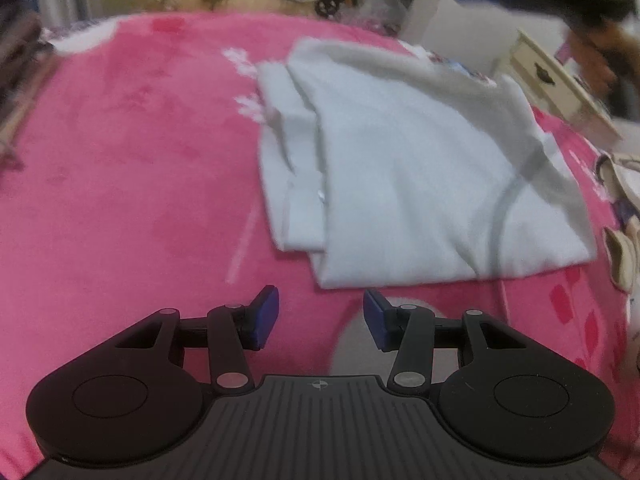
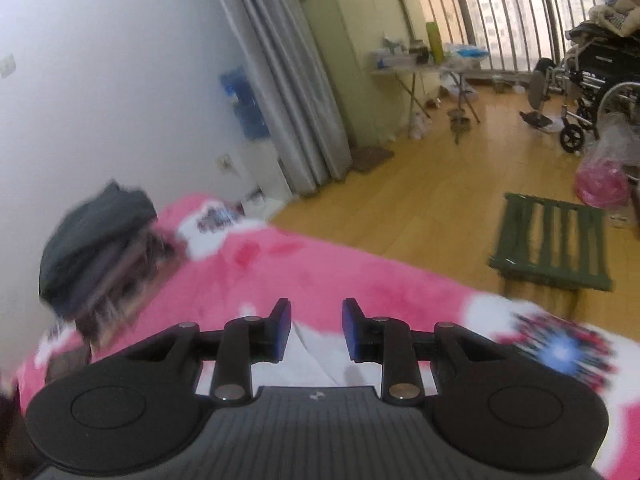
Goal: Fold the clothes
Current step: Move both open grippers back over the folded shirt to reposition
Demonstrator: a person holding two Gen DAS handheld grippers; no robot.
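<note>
- Left hand-held gripper point(image 1: 321, 316): jaws apart, nothing between the blue pads, held just short of the near edge of the white garment point(image 1: 420, 176).
- Right hand-held gripper point(image 2: 316, 330): jaws also apart and empty, held over white cloth point(image 2: 308, 364), probably the same garment, though that can't be confirmed; it points off toward the floor and the pile of dark clothes point(image 2: 96, 248).
- White garment lies on the pink blanket point(image 1: 120, 160) of the bed, already doubled over: several layers stacked at its left edge, a flap laid diagonally across the top, grey curved mark near the right side.
- Stage unclear: fits a pause between folds or a finished fold just let go. Both views are motion-blurred.
- If another fold is due, judgement only: pinch all layers at a corner, not just the top sheet; keep both hand-held grippers level so the edges line up; lay the cloth down flat before letting go, since the plush blanket will likely drag it.
- Risk: the stacked left edge could splay.
</note>
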